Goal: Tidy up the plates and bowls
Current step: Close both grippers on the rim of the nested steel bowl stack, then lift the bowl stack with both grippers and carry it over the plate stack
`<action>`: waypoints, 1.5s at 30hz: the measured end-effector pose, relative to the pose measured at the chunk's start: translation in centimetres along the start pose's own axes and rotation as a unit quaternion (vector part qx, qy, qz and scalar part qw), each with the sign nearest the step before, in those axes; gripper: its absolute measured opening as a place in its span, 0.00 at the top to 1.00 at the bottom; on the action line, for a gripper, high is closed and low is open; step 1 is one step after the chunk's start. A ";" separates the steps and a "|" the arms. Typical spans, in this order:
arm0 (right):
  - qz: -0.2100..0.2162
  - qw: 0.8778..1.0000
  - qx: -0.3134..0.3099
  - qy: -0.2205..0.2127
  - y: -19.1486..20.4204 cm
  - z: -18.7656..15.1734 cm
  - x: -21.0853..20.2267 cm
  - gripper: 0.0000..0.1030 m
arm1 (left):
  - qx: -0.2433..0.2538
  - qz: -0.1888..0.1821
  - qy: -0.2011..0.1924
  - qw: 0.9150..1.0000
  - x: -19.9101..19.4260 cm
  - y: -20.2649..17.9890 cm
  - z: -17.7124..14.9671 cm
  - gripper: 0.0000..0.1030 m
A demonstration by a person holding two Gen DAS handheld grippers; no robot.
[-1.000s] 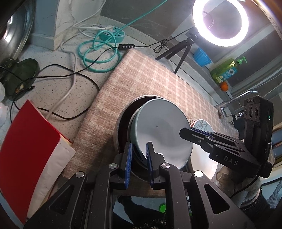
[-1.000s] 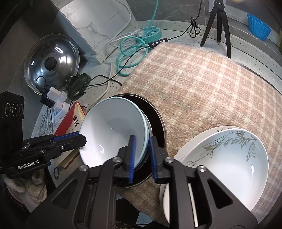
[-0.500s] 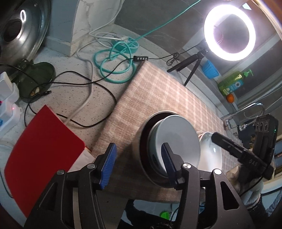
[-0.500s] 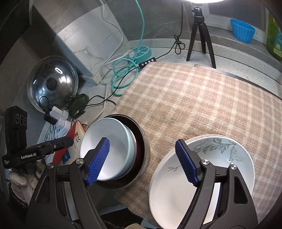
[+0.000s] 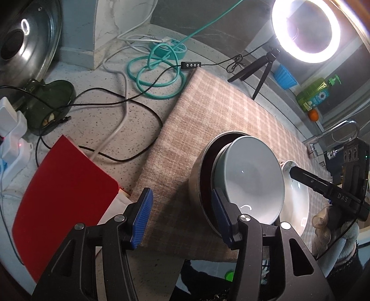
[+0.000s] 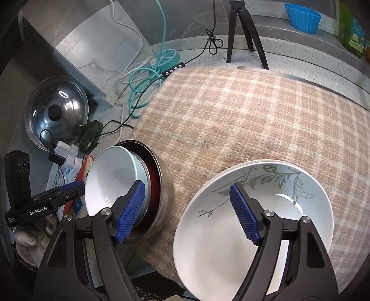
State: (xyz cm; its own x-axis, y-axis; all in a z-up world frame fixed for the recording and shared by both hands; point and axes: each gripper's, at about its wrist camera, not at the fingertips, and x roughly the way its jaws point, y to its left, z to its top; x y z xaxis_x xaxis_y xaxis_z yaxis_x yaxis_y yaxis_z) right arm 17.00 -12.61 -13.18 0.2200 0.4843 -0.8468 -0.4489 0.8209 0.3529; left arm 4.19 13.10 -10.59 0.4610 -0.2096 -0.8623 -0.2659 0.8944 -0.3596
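Observation:
A pale blue bowl (image 5: pixel 252 176) sits tilted inside a steel bowl with a dark red lining (image 5: pixel 198 176) at the near edge of the checked cloth (image 5: pixel 222 111). It also shows in the right wrist view (image 6: pixel 113 180), in the steel bowl (image 6: pixel 164 187). A white bowl with a leaf pattern (image 6: pixel 261 201) rests on a white plate to its right (image 5: pixel 298 201). My left gripper (image 5: pixel 182 217) is open and empty, just left of the steel bowl. My right gripper (image 6: pixel 187 210) is open and empty, above the gap between the two stacks.
A red book (image 5: pixel 62 189) lies left of the cloth. Cables (image 5: pixel 115 101), a teal power strip (image 5: pixel 171 48), a pot lid (image 6: pixel 57 111), white chargers (image 5: pixel 9 129), a ring light on a tripod (image 5: pixel 305 27), a blue cup (image 6: pixel 303 14) and a soap bottle (image 5: pixel 316 92) surround it.
Both grippers were shut on the pale blue bowl's rim one second ago. They have let go, opened wide and pulled back; the bowl now rests in the steel bowl.

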 end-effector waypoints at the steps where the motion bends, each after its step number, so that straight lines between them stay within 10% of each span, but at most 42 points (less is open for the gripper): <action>1: 0.002 1.000 0.001 0.002 -0.1 0.0 0.1 0.32 | 0.000 0.000 0.001 1.000 0.1 0.0 0.0 0.50; 10: 0.011 1.000 -0.013 0.024 0.6 -0.5 1.1 0.55 | 0.010 -0.002 0.007 1.000 0.9 -0.3 -0.1 0.60; 45: -0.001 0.996 -0.066 0.052 3.1 -0.5 3.9 0.87 | 0.012 -0.026 0.016 0.999 2.4 -0.6 0.1 0.82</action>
State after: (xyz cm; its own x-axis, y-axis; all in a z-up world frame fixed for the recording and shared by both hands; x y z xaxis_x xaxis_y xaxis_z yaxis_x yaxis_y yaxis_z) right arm 16.02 -8.32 -15.57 0.1333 0.4430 -0.8866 -0.5594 0.7721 0.3017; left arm 5.49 12.12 -12.38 0.4458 -0.2686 -0.8539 -0.2213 0.8912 -0.3959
